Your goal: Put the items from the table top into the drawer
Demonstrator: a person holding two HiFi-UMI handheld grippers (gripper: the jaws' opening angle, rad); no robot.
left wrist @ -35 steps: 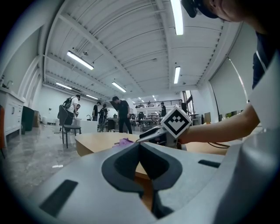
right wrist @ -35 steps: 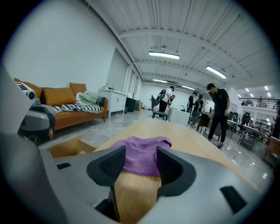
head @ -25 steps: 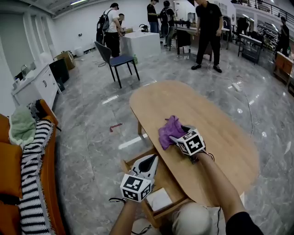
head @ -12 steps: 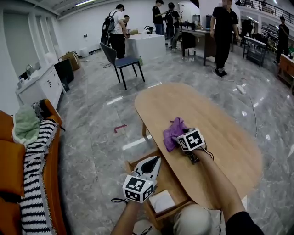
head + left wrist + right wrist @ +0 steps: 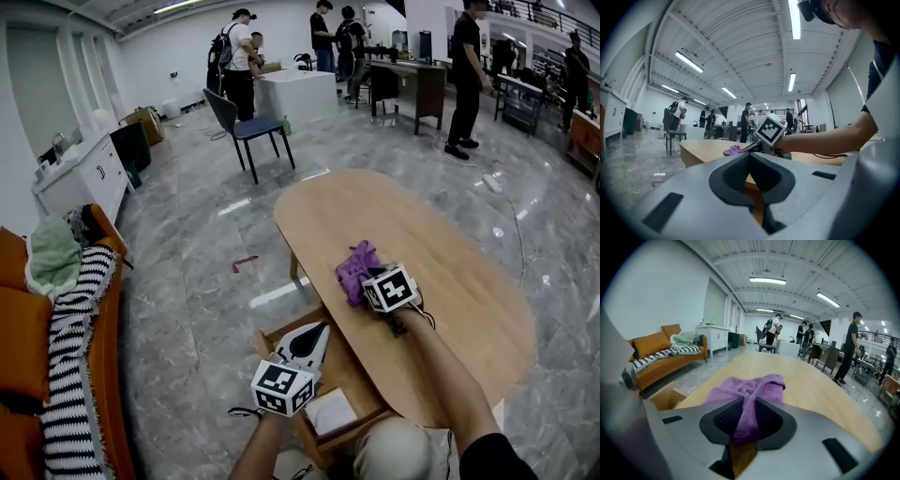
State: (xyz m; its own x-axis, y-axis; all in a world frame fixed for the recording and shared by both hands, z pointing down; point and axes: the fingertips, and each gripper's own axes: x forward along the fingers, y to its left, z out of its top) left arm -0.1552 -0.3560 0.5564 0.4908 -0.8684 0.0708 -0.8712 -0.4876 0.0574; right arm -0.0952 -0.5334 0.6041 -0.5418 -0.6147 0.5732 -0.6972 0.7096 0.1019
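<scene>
A purple cloth lies crumpled on the oval wooden table, near its left edge. My right gripper reaches it from the near side. Its jaws have just been closing, and a fold of the cloth is pinched between the pads of that gripper. The open wooden drawer juts out from under the table's left edge. Above the drawer my left gripper is held level, shut and empty. From there it looks toward the cloth.
A white flat item lies in the drawer's near end. An orange sofa with a striped blanket stands at the left. A blue chair and several people stand on the far floor.
The right gripper's jaws have closed onto the purple cloth, gathering a fold. The left gripper has stayed above the drawer. People in the background have walked.
</scene>
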